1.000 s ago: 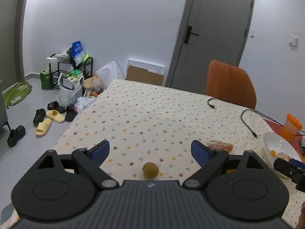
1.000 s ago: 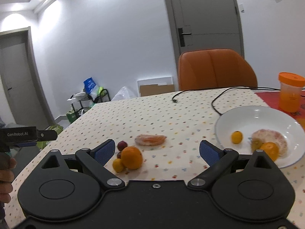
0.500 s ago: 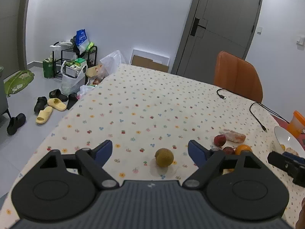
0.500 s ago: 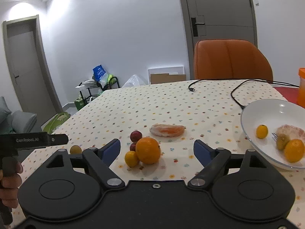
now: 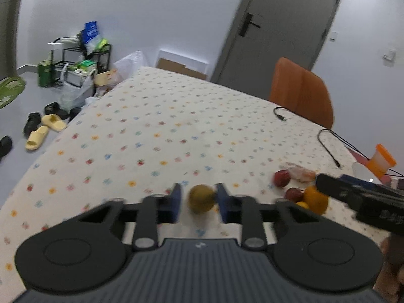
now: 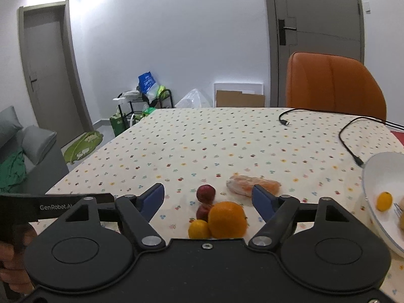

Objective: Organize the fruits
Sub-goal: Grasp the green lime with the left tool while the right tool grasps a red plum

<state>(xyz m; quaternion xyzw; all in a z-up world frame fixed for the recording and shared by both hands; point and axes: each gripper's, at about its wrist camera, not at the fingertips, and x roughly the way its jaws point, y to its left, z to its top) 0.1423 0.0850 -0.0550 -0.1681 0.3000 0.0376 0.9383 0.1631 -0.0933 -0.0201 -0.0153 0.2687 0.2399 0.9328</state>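
my left gripper (image 5: pixel 198 199) is clamped on the small round olive-brown fruit (image 5: pixel 201 198); my right gripper (image 6: pixel 208 199) gapes above the big orange (image 6: pixel 227 219).

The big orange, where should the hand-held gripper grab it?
Probably across the big orange at its widest middle, from above. A small yellow fruit and a red fruit press against its left, so the open right hand-held gripper needs a finger between.
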